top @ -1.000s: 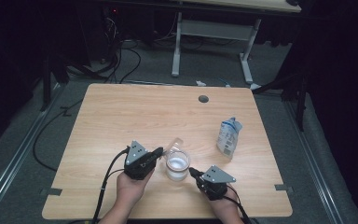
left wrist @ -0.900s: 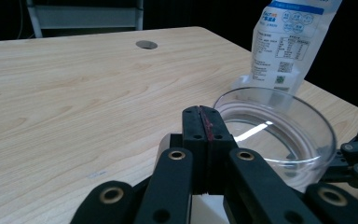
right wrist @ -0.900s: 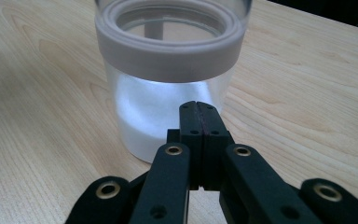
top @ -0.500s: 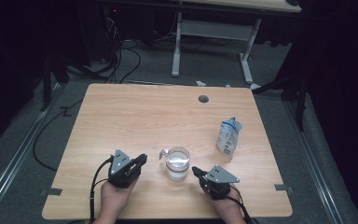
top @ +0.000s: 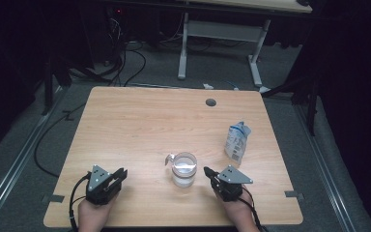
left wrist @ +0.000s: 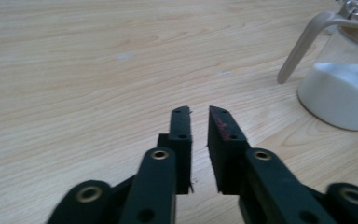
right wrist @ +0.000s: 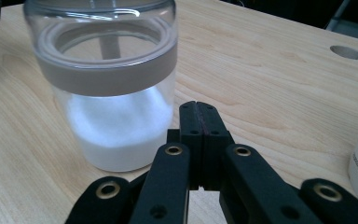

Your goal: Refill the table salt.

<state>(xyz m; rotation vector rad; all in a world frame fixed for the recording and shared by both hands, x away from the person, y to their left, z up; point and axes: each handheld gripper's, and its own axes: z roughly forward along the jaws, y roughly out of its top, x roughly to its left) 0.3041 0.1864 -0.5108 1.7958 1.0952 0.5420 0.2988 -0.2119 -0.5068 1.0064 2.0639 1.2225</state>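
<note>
Looks down on a light wooden table [top: 140, 125] with two hand-held grippers near its front edge, one in each of a person's hands.

Between the two, far closer to the right one: an upright clear round jar with a beige collar [top: 183, 170], roughly a third full of white grains. On the jar's side toward the left gripper: a pale beige curved handle [left wrist: 303, 44], seemingly a scoop hung on the rim.

Left gripper [top: 121, 173]: low over the wood, well apart from the jar, aimed across at it. Jaws slightly parted with nothing between them, and just been opening. From its own camera [left wrist: 199, 114], jar and handle ahead and off to the right. Probably set back to leave room, and widening for a fresh reach at the handle or jar.

Right gripper [top: 206, 170]: pressed fully closed on nothing, pads flat together [right wrist: 198, 107]. Tips just beside the jar's wall; whether touching, cannot tell. Likely parked there as a steadying stop against sliding.

Beyond the right gripper, on its outer side: a white and blue soft pouch [top: 235, 142], standing upright, untouched, perhaps the source of the grains.
</note>
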